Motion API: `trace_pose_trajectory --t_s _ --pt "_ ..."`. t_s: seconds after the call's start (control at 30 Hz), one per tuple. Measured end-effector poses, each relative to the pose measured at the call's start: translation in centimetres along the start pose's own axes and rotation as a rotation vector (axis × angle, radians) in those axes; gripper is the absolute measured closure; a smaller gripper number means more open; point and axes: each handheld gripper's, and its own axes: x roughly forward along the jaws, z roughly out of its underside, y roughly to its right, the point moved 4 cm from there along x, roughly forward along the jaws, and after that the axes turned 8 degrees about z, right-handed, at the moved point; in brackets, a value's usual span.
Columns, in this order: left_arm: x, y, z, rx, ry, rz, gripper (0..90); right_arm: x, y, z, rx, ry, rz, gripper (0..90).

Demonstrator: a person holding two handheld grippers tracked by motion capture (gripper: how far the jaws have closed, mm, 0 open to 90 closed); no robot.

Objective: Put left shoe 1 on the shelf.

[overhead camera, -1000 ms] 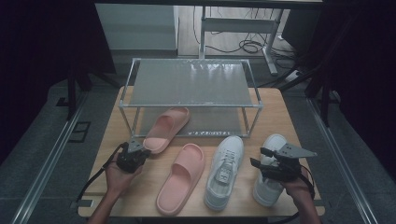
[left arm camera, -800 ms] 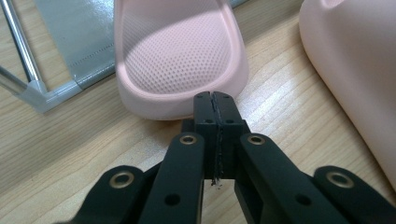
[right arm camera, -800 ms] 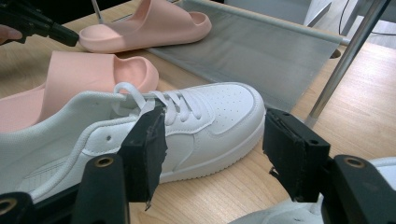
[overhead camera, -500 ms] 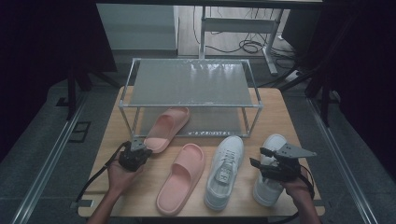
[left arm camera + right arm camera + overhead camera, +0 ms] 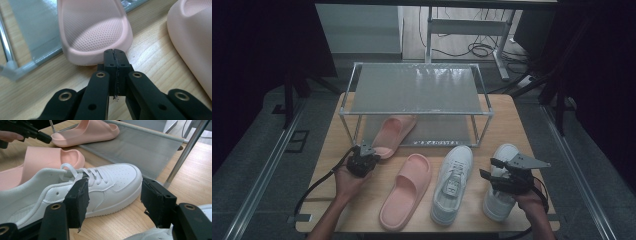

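- Jaws of the left tool (image 5: 115, 53) are seen pressed together, empty, tips at the heel of the pink slipper (image 5: 93, 30) lying partly on the rack's lower shelf (image 5: 437, 131).
- The right tool (image 5: 113, 202) is held wide open, empty, over the right white sneaker (image 5: 502, 182) on the surface (image 5: 332, 150).

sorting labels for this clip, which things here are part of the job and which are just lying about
In the job: pink slipper half under the rack, second pink slipper, two white sneakers, wire shoe rack, shut left gripper, open right gripper.
Lying about: floor cables.
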Motion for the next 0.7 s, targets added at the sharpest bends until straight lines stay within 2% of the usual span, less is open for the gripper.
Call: trace_pose_trajectory --t_s 0.1,0.3,0.43,0.57,0.7 --pt "0.4 -0.3 -0.3 -0.013 0.003 0.016 90.0 -0.1 0.0 0.0 0.002 0.000 -0.001 39.8" --pt "1.0 -0.4 -0.7 -0.010 0.014 0.032 90.0 0.0 0.0 0.0 0.002 0.000 0.001 39.8" --pt "1.6 0.0 -1.5 0.029 0.000 0.020 90.0 0.2 -0.1 0.0 0.000 -0.004 -0.002 39.8" --pt "2.4 0.1 -2.3 0.030 -0.006 0.027 90.0 0.1 0.1 0.1 0.004 0.001 0.000 39.8" --pt "3.1 0.2 -2.9 0.051 -0.025 0.033 90.0 0.0 0.1 0.1 0.004 0.001 0.001 39.8"
